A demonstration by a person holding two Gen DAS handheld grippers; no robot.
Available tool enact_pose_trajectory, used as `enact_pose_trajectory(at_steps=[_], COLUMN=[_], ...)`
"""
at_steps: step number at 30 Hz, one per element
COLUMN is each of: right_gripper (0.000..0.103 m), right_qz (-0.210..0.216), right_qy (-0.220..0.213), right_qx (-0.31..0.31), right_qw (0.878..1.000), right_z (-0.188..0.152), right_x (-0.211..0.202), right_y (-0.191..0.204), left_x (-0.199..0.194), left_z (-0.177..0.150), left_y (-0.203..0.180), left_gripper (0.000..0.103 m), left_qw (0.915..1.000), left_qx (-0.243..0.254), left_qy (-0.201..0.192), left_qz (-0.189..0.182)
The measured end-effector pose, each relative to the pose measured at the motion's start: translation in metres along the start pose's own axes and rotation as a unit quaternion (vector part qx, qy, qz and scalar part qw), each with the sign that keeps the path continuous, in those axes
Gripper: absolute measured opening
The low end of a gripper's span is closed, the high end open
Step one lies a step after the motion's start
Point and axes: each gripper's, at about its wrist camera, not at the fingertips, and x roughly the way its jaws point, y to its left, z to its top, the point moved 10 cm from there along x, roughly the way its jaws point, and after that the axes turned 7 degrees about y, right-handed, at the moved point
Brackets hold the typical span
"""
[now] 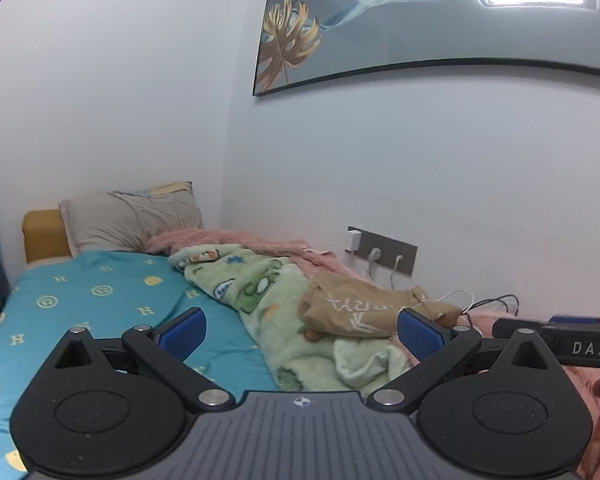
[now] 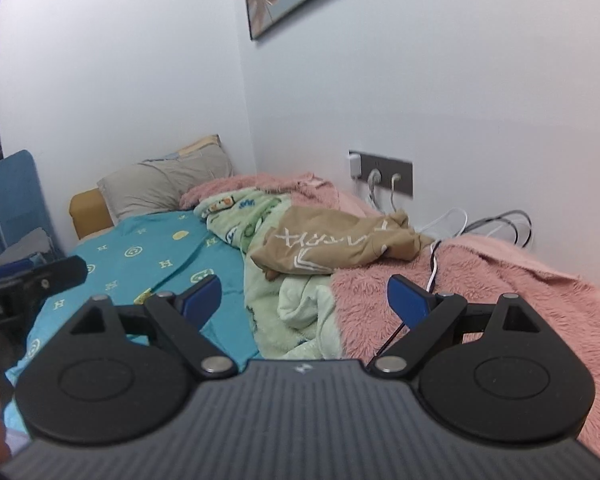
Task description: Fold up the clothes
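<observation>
Shirt [image 2: 332,240] lay crumpled mid-frame on blankets [image 2: 300,312]; both claws [image 1: 300,336] [image 2: 304,300] gaped wide, empty. Risk: pinching blanket or cable [image 2: 434,264] too.

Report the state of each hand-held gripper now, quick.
Left hand-held gripper: open, holding nothing, above the bed.
Right hand-held gripper: open, holding nothing, short of the tan garment.

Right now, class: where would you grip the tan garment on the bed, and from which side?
Grip the tan garment at its near edge, where a loose fold overhangs the green blanket. Approach from the front: both the left gripper and right gripper are open, facing it. Avoid the far end beside the cables.
</observation>
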Motion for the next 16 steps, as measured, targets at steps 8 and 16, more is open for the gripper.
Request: enact_pose_trajectory(at_steps=[8,16], right_gripper=[0.092,0.092], right_qz=[-0.012,-0.016], right_qy=[-0.021,-0.022], right_qx=[-0.007,-0.004], right_qw=[1.0,1.0], right_z=[-0.002,-0.008], right_x=[-0.01,-0.012], right_y=[0.008,0.01], left_x=[-0.017,-0.014], left_z=[0.004,-0.003], left_y=[0.002,0.004], left_gripper=[0.103,0.103], left_qw=[0.9999,1.0], left_qx=[-0.003,0.001], left_qy=[-0.015,-0.004], left_qz=[-0.003,-0.001])
